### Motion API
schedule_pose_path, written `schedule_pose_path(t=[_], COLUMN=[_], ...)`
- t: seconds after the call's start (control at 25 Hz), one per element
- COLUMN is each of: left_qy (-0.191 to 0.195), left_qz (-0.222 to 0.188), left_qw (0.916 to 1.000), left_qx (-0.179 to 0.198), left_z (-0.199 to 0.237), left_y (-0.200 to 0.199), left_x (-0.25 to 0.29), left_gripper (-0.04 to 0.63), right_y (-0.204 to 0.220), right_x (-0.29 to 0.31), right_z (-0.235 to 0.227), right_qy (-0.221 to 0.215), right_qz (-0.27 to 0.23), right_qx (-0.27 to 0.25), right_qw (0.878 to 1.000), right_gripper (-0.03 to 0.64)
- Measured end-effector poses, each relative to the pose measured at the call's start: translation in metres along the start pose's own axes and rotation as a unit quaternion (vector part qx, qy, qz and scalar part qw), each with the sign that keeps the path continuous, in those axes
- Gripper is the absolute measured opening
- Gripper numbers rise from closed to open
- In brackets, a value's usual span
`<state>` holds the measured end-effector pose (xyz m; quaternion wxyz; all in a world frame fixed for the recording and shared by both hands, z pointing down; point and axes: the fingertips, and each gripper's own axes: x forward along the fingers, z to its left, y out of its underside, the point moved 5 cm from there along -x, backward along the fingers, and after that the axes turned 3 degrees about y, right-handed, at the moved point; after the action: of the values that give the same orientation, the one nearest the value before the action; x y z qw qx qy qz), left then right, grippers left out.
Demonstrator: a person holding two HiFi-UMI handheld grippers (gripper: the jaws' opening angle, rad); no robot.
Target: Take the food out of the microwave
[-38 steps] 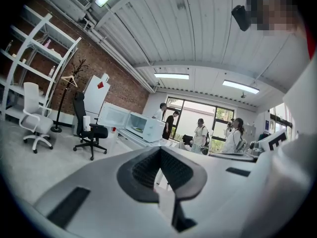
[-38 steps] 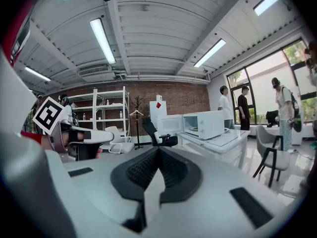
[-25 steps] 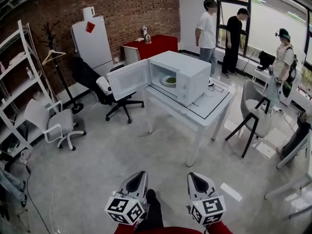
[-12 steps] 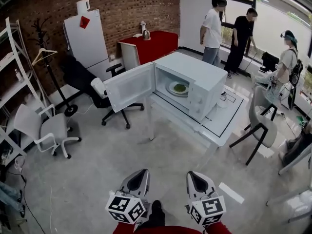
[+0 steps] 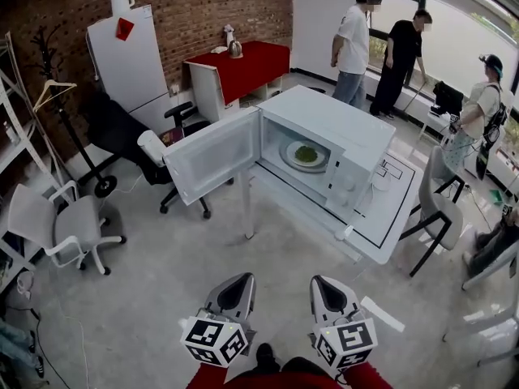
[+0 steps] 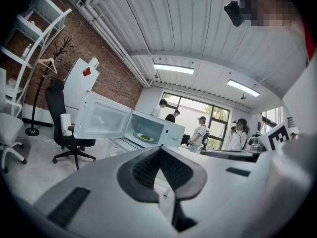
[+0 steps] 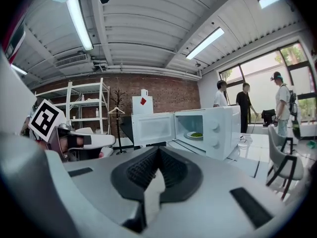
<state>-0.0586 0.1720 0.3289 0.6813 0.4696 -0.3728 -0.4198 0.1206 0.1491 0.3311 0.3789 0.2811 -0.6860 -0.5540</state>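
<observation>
Short of the microwave (image 5: 324, 144): fingers of left gripper (image 5: 240, 279) and right gripper (image 5: 318, 283) are pressed together, nothing held.
Plate of green food (image 5: 306, 154) is seen inside the open microwave on the counter (image 5: 391, 221), well apart from both grippers. Risks judged: the swung-out door (image 5: 212, 154) may be clipped by the left gripper, and the shallow plate tipped. Touching finger edges are shown only in the gripper views, the bare floor (image 5: 178, 274) between only in the head view.

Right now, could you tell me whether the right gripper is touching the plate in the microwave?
Apart. The head view shows open floor between the right gripper and the plate inside the microwave.
</observation>
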Motion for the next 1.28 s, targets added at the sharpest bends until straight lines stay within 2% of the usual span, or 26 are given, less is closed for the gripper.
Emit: schedule_pose_path(t=[0.36, 0.68, 0.92, 1.16, 1.28], left_qy=[0.002, 0.006, 0.011, 0.023, 0.034], left_qz=[0.008, 0.007, 0.018, 0.026, 0.033], left_qw=[0.9999, 0.9999, 0.9998, 0.9994, 0.9989], left_qx=[-0.008, -0.012, 0.003, 0.001, -0.004], left_z=[0.021, 0.043, 0.050, 0.103, 0.110], left_y=[-0.008, -0.004, -0.028, -0.041, -0.044], left_x=[0.055, 0.118, 0.171, 0.224, 0.249], left_gripper=[0.011, 0.010, 0.011, 0.011, 0.011], right_y=[-0.008, -0.014, -0.036, -0.043, -0.045], right_x=[0.046, 0.100, 0.127, 0.183, 0.196], right_z=[-0.028, -0.053, -0.074, -0.071, -0.078], right_qy=[-0.001, -0.023, -0.036, -0.018, -0.001], right_qz=[0.011, -0.006, -0.010, -0.008, -0.004], right_qx=[-0.003, -0.016, -0.023, -0.020, -0.016], right_qw=[1.000, 1.000, 0.999, 1.000, 1.000], right_gripper=[0.014, 0.014, 0.014, 0.014, 0.014])
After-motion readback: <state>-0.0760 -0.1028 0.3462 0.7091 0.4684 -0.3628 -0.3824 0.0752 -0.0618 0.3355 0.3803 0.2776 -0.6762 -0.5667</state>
